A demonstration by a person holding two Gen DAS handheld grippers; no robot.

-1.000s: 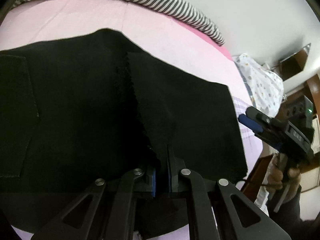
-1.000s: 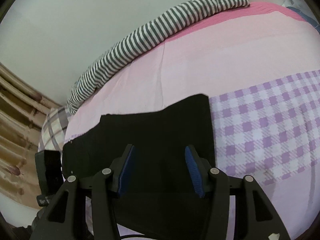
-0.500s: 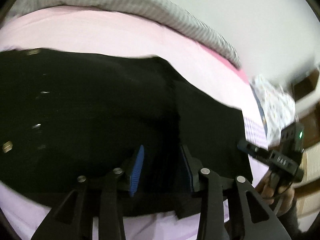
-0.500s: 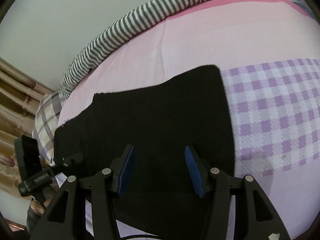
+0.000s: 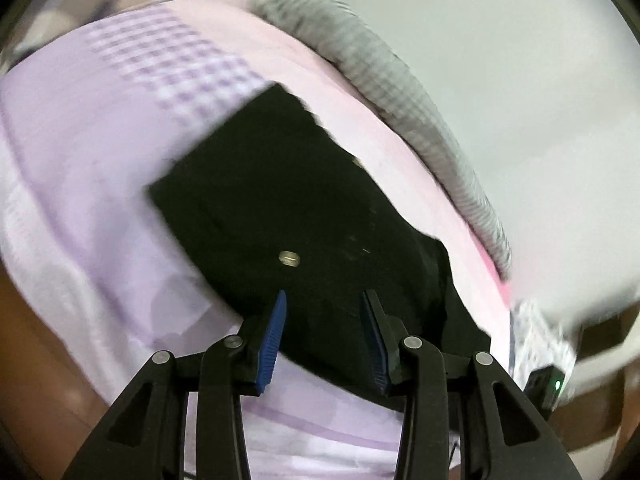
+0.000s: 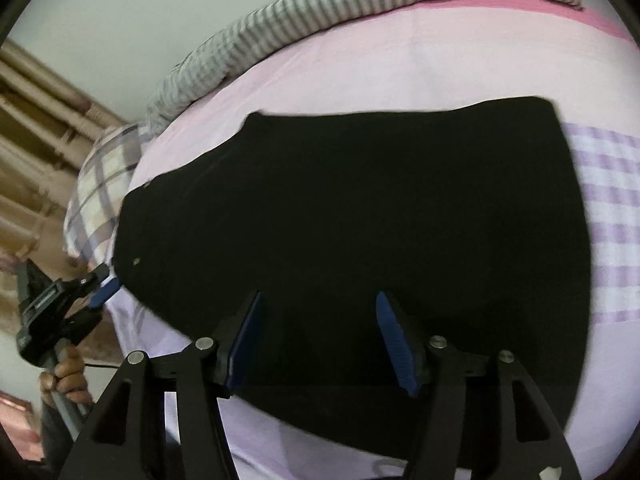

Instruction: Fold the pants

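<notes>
Black pants (image 6: 360,216) lie folded flat on the pink and purple bed sheet (image 6: 400,64). They also show in the left wrist view (image 5: 296,208), where a small metal button (image 5: 289,258) shows on the cloth. My left gripper (image 5: 324,320) is open and empty, hovering over the near edge of the pants. It also shows at the left of the right wrist view (image 6: 98,294), beside the waist end. My right gripper (image 6: 320,320) is open and empty above the near edge of the pants.
A grey striped blanket (image 6: 320,12) lies along the far edge of the bed by the wall. A plaid pillow (image 6: 100,184) sits at the left end. Checked purple sheet (image 6: 608,220) lies right of the pants. A spotted cloth (image 5: 536,336) lies at the right in the left wrist view.
My left gripper has let go of the pants fabric, opened, and swung left toward the waist end. My right gripper stayed open and moved closer over the pants.
</notes>
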